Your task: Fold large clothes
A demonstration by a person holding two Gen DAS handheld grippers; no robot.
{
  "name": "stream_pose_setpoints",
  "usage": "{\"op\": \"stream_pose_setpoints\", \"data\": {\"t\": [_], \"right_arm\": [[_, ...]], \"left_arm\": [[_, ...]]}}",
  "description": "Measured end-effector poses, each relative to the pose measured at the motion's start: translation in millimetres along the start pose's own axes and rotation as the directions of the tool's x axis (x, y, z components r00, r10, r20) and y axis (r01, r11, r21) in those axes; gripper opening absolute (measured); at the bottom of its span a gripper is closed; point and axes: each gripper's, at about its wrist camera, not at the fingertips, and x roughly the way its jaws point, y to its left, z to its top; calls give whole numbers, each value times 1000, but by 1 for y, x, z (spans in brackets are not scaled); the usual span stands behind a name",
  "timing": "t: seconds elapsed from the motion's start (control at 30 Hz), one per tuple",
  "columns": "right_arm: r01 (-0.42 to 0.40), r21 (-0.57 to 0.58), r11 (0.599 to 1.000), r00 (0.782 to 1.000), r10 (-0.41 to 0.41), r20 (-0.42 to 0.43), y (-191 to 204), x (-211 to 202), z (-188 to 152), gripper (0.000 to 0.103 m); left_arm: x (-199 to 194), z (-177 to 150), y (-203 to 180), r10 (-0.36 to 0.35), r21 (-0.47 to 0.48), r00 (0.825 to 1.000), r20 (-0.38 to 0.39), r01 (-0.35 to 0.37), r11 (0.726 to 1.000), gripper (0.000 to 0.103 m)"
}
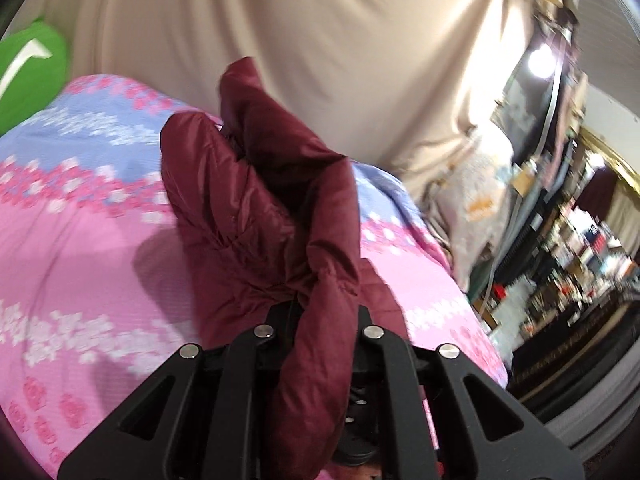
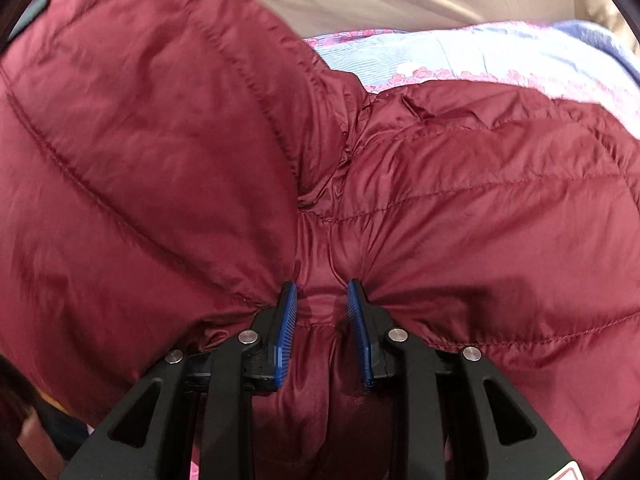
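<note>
A maroon quilted puffer jacket [image 1: 256,200] lies on a pink and blue flowered bedspread [image 1: 80,208]. In the left wrist view a fold of it rises off the bed and runs down between the black arms of my left gripper [image 1: 320,316], which is shut on it; the fabric hides the pads. In the right wrist view the same jacket [image 2: 480,184] fills the frame. My right gripper [image 2: 321,292] pinches a bunched ridge of it between its blue pads [image 2: 289,320], with the cloth puffing out on both sides.
A beige sheet [image 1: 320,40] hangs behind the bed. A green cushion [image 1: 28,76] sits at the far left. To the right of the bed stand a pale pillow [image 1: 476,204] and cluttered shelves [image 1: 580,248]. The bedspread [image 2: 480,56] shows beyond the jacket.
</note>
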Motion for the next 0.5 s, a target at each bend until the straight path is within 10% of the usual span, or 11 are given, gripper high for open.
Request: {"op": "stream_pose_setpoints", "data": {"t": [0.5], "right_arm": [[77,290,954,960,-150,237,-111,-161,-54,28]], "left_arm": [[136,-42,-98,-67,131,969,-237,100,986,9]]}}
